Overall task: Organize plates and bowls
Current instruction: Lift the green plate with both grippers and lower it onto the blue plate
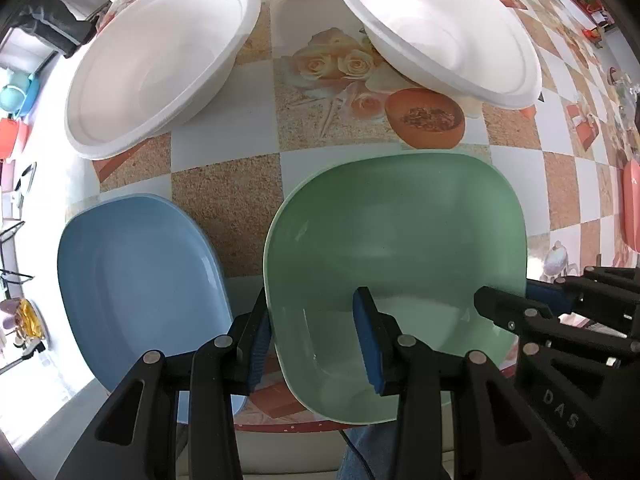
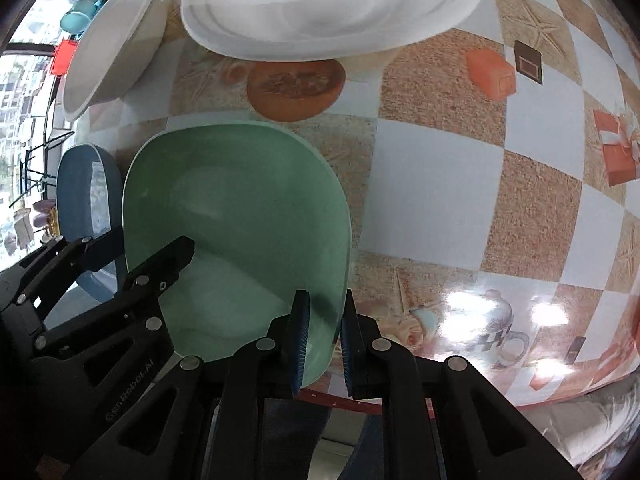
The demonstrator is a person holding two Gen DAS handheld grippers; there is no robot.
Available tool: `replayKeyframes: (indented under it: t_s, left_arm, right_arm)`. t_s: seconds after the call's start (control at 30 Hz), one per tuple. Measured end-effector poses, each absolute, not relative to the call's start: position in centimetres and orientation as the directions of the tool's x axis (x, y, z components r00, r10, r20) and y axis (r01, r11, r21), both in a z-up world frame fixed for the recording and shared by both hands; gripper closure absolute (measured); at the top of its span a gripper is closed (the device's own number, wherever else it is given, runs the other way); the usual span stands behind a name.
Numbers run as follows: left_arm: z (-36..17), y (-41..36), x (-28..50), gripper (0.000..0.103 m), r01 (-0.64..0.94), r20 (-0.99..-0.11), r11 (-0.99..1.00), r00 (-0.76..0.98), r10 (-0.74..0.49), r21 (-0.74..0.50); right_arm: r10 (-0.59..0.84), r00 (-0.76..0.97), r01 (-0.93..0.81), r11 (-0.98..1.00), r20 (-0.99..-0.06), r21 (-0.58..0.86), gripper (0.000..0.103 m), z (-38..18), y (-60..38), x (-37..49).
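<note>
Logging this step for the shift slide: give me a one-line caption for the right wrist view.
Right claw straddles the green plate rim at the table edge.

My left gripper (image 1: 316, 340) sits low with its jaws spread wide. My right gripper (image 2: 324, 344) has its pads nearly together, probably pinching something between them, just right of the left.

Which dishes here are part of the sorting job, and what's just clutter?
Job:
- green square plastic plate
- blue square plastic plate
- white foam bowl, left
- white foam bowl, right

Lying about:
- teal pot beyond the table
- floral checked tablecloth
</note>
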State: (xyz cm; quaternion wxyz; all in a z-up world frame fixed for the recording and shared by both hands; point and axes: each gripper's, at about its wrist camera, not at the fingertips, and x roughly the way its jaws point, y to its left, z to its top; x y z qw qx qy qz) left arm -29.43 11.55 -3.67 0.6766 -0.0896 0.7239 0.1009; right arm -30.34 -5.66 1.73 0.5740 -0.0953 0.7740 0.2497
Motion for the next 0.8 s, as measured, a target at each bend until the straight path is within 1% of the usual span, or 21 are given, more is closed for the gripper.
replayKeyframes:
  t_s: [0.17, 0.27, 0.47, 0.8]
  left_arm:
    - [-3.5, 9.8, -31.4, 0.06, -0.264, -0.998, 0.964, -0.057, 0.007, 0.022]
    - [-3.7, 10.8, -33.4, 0.06, -0.259, -0.999, 0.966, -0.054, 0.006, 0.019]
    - [-3.4, 11.2, -33.1, 0.06, -0.252, -0.998, 0.967, -0.057, 0.006, 0.02]
    - [-0.4, 11.4, -33.7, 0.06, -0.248, -1.0, 0.969, -0.018, 0.013, 0.017]
  right_arm:
    - [0.134, -0.322, -0.424, 0.865, -0.937, 0.269, 0.086, 1.9, -6.9, -29.4]
    - [0.132, -0.322, -0.42, 0.868, -0.937, 0.266, 0.086, 1.2, -6.9, -29.6]
    - [0.126, -0.331, -0.411, 0.873, -0.935, 0.263, 0.086, 1.5, -8.4, -29.2]
    - [0.141, -0.317, -0.424, 0.864, -0.938, 0.273, 0.086, 4.2, -8.1, -27.5]
